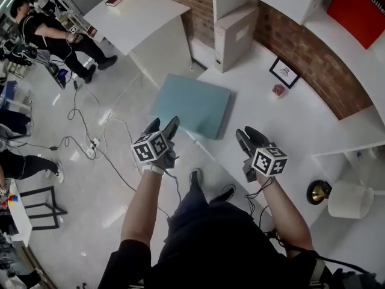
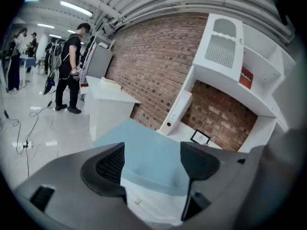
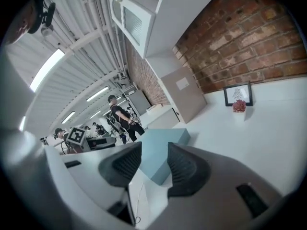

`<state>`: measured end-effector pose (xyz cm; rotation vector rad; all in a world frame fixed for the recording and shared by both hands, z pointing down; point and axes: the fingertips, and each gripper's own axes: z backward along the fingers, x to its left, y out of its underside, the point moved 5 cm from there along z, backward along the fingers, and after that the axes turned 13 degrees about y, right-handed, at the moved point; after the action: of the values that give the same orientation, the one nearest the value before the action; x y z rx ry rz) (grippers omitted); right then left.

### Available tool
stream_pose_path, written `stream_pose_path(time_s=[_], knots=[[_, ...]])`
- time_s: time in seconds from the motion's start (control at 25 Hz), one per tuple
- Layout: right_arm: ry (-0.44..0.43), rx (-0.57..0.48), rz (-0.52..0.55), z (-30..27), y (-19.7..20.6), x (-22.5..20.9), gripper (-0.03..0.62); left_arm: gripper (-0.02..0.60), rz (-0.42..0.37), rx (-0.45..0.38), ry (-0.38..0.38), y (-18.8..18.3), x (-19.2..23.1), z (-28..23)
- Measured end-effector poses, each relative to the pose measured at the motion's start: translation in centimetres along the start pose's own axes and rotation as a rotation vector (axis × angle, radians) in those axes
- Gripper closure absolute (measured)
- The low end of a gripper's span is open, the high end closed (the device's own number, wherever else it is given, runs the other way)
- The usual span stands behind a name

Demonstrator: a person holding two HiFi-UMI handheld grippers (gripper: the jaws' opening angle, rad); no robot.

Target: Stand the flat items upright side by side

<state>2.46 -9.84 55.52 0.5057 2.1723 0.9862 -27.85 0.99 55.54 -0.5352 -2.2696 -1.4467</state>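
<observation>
A pale blue board (image 1: 192, 104) is seen lying flat on the corner of the white worktop (image 1: 283, 122). Its long axis runs roughly from 9 to 3 o'clock, and part of it overhangs the edge. At its 1 o'clock a closed box file (image 1: 234, 35) is stood upright. The left gripper (image 1: 163, 127), at the board's 7 o'clock, and the right gripper (image 1: 248, 136), at its 4 o'clock, are held with jaws spread and nothing between them.
</observation>
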Motion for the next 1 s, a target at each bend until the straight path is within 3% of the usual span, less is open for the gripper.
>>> stream_pose_path(time_s=[0.24,0.4,0.56,0.76,0.84,0.88,1.0], knots=[[0.047,0.028,0.059,-1.2,0.5,1.9,0.427,0.225,0.395,-0.098,0.073,3.8,7.5,0.3],[0.092,0.053,0.062,-2.7,0.7,2.8,0.427,0.225,0.580,-0.156,0.121,5.0,11.8,-1.0],[0.119,0.083,0.058,-3.8,1.5,3.6,0.427,0.225,0.763,-0.212,0.212,6.3,13.6,-2.8],[0.115,0.111,0.072,-5.2,2.0,4.9,0.427,0.225,0.835,-0.207,0.296,6.7,13.8,-4.4],[0.111,0.118,0.073,-5.4,2.2,5.2,0.428,0.245,0.828,-0.171,0.284,7.0,13.9,-4.5],[0.108,0.119,0.070,-5.4,2.4,5.3,0.428,0.313,0.825,-0.158,0.273,7.2,14.0,-4.4],[0.104,0.116,0.054,-5.2,2.7,5.3,0.430,0.321,0.822,-0.155,0.260,7.2,14.1,-4.2]])
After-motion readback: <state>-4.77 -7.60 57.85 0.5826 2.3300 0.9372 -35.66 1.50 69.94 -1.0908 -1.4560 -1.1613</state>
